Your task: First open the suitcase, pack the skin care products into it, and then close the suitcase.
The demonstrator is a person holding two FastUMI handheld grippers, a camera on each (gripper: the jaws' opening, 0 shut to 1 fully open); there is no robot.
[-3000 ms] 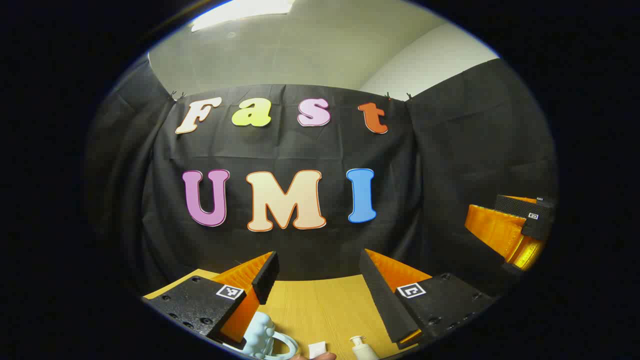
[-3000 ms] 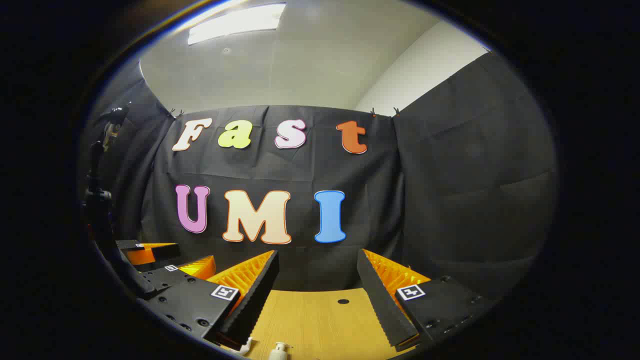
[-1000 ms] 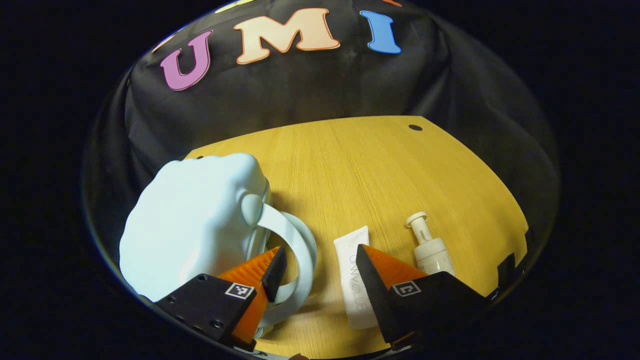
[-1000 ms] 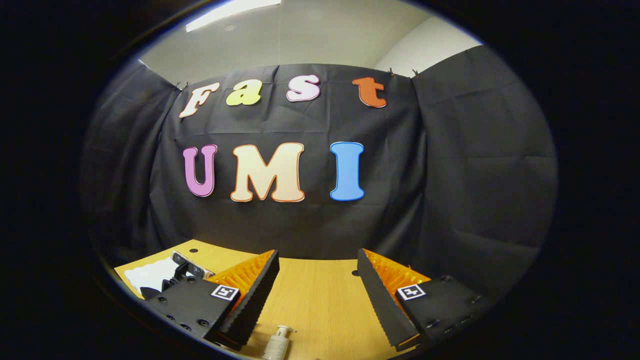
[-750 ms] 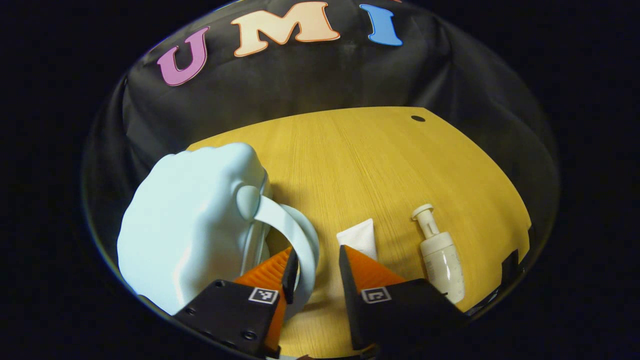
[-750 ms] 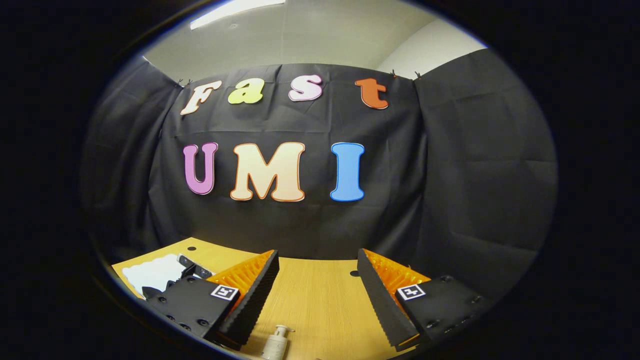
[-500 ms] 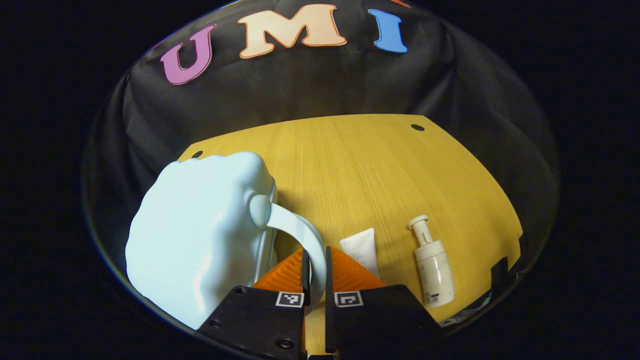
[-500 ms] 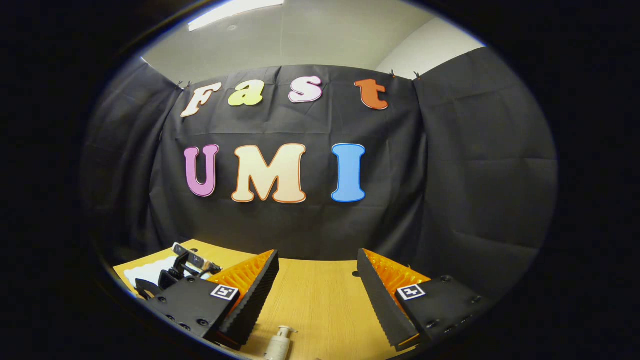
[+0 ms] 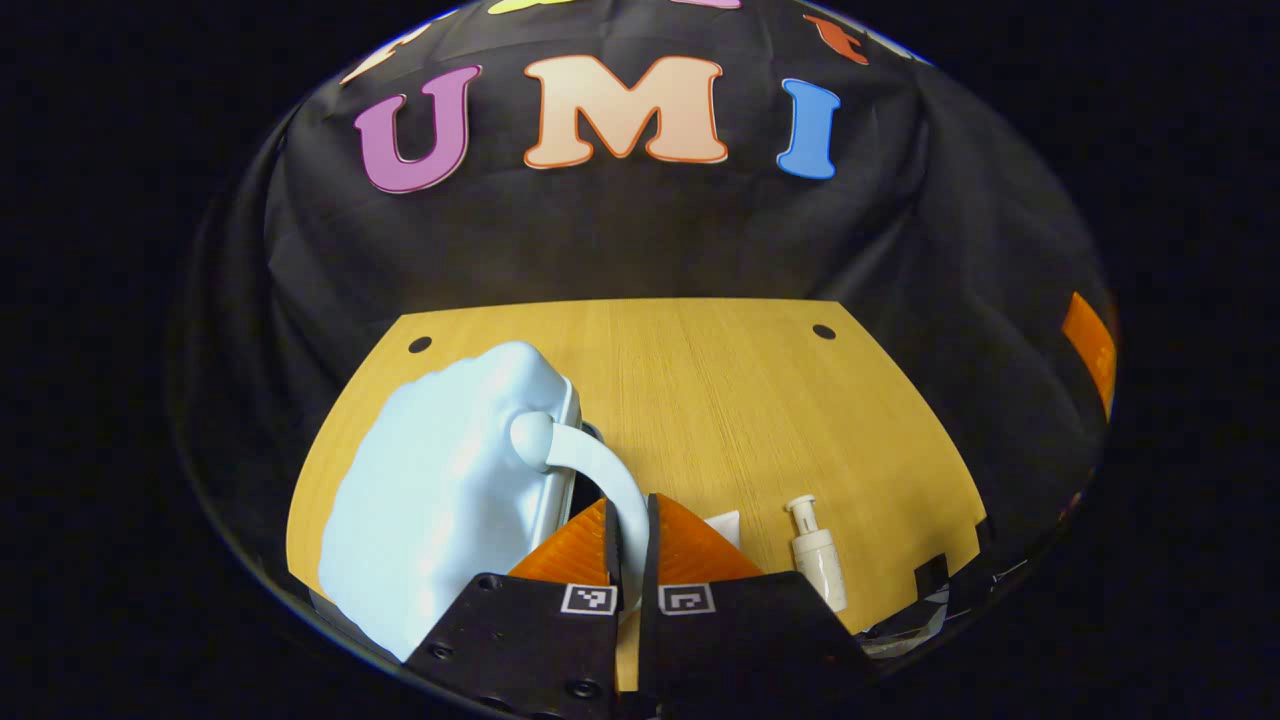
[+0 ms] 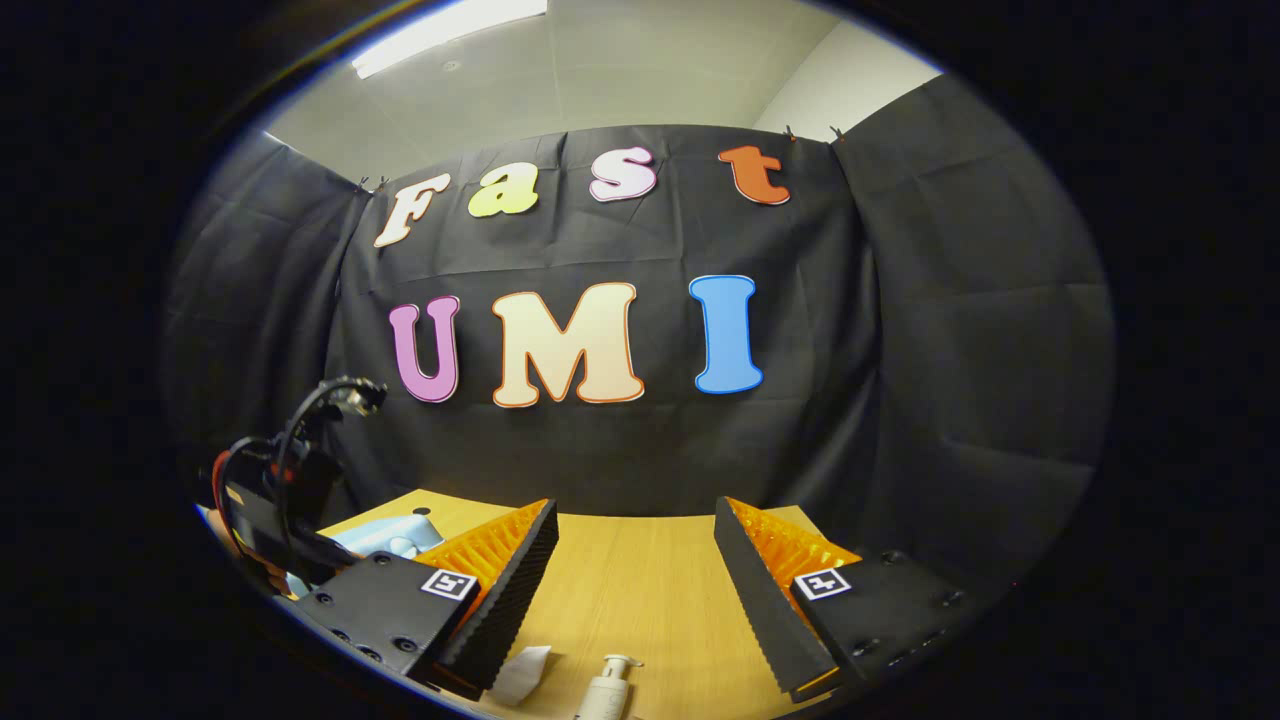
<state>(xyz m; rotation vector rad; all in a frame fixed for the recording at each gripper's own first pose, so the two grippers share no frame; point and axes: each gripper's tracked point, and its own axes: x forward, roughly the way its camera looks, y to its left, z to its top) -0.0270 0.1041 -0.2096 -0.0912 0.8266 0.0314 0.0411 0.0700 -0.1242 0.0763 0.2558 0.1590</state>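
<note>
A pale blue suitcase (image 9: 440, 500) lies at the left of the wooden table (image 9: 720, 400). Its curved handle (image 9: 590, 465) runs down between my left gripper's (image 9: 630, 530) fingers, which are shut on it. A dark gap shows at the case's edge beside the handle. A white tube (image 9: 722, 524) sits partly hidden behind the left gripper's right finger, with a white pump bottle (image 9: 818, 552) lying to its right. In the right gripper view my right gripper (image 10: 635, 560) stands open above the table, with the tube (image 10: 520, 672) and the pump bottle (image 10: 608, 690) below it and the suitcase (image 10: 385, 535) at far left.
The table (image 10: 640, 590) has small round holes (image 9: 823, 331) near its far corners and ends at the black cloth wall. The body of the left gripper (image 10: 270, 500), with looping cables, rises at the left of the right gripper view. An orange part (image 9: 1088, 345) shows at the far right of the left gripper view.
My left gripper has swung down from facing the wall to the suitcase, shut on its handle, and drawn back and up with it. The right gripper stays open and has barely moved.
</note>
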